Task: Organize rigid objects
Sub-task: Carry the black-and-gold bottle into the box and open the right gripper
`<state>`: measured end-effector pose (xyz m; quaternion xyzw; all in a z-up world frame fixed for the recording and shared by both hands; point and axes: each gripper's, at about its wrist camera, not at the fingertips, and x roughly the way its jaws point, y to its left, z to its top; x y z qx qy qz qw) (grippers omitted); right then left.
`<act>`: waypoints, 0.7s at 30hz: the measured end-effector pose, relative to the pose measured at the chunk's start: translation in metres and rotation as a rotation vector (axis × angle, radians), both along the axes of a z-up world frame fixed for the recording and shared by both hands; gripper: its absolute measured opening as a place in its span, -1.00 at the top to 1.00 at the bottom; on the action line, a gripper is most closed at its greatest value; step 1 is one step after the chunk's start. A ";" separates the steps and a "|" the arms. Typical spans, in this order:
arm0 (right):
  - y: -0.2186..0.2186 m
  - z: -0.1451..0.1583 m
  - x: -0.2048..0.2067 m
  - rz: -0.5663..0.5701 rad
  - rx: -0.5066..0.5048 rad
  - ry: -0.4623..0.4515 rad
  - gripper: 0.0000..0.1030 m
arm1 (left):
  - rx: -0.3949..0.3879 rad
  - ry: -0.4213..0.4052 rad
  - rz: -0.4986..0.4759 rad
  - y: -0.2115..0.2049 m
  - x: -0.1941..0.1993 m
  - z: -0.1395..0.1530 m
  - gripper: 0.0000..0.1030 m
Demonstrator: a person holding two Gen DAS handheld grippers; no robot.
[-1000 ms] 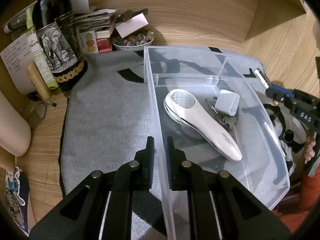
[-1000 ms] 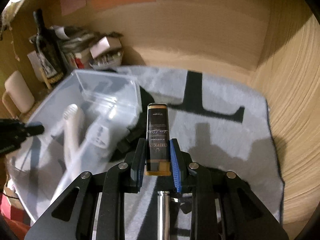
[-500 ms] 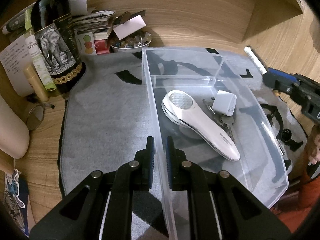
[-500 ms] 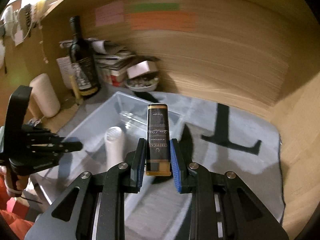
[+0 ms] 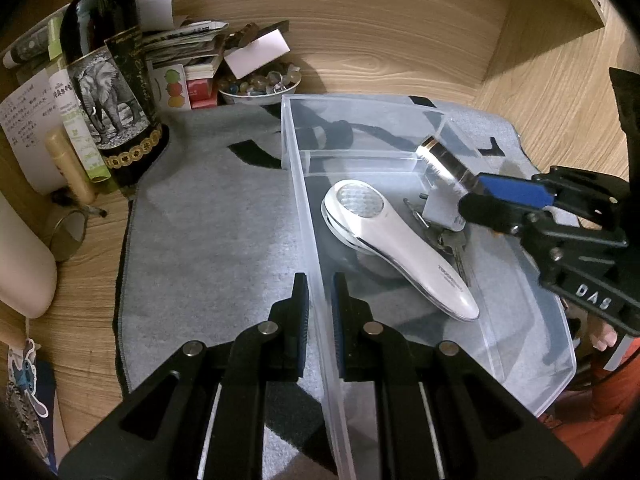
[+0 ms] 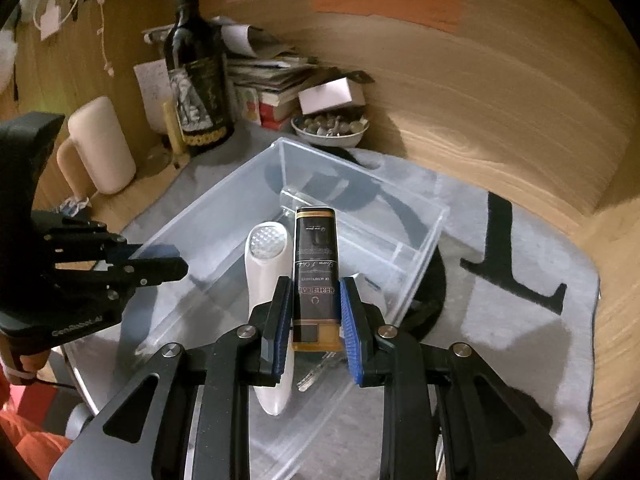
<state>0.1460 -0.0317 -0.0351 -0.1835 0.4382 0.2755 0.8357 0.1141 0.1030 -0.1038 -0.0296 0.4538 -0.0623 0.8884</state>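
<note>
The left gripper (image 5: 320,304) is clamped on the near wall of the clear bin (image 5: 532,312). The right gripper (image 6: 316,312) grips a black-and-gold box (image 6: 315,272), held above the bin. In the bin lie a white handheld device (image 5: 400,248), a white plug (image 5: 442,210) and keys (image 5: 452,244). A wine bottle (image 5: 108,92) stands left of the bin.

The left gripper (image 5: 320,304) points steeply down, its jaws pinched on a thin clear wall – nearly closed. The right gripper (image 6: 316,308) angles down too, blue pads (image 6: 352,312) clamped on a dark slim box (image 6: 315,272), reaching in from the right.
</note>
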 end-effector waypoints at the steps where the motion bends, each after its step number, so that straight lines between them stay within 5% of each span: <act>1: 0.002 -0.002 -0.001 0.007 -0.008 0.002 0.58 | 0.001 0.000 0.000 -0.001 0.000 0.000 0.78; 21: 0.009 -0.009 -0.004 0.031 -0.021 0.017 0.58 | 0.003 0.000 -0.001 0.000 0.001 -0.001 0.78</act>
